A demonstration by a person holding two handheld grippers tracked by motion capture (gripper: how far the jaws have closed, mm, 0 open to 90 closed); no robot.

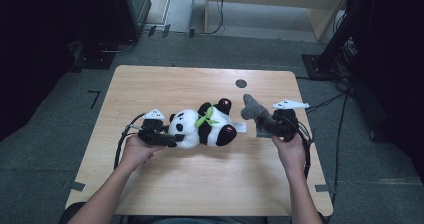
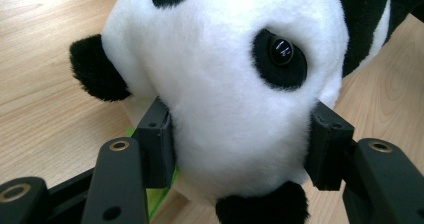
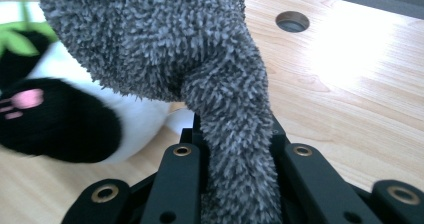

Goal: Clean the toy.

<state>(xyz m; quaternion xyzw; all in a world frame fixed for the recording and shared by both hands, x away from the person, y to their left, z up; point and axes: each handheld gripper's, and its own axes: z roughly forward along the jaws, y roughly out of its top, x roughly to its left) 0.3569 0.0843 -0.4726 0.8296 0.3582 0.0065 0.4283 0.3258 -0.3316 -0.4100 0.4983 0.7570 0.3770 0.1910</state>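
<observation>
A plush panda (image 1: 202,129) with a green scarf (image 1: 207,115) lies on its back across the middle of the wooden table (image 1: 200,184). My left gripper (image 1: 172,140) has its two pads pressed into the fur on both sides of the panda's white head (image 2: 225,84). To the right, my right gripper (image 1: 262,126) is shut on a fuzzy grey sock (image 1: 252,109) that stands up out of the jaws. In the right gripper view the sock (image 3: 150,34) bulges above the jaws, and the panda's black foot with a pink sole (image 3: 60,119) lies just behind it.
A round hole (image 1: 241,83) is cut in the table near its far edge. Cables trail from both grippers over the table's sides. Black stands and equipment sit on the grey floor to the left and right of the table.
</observation>
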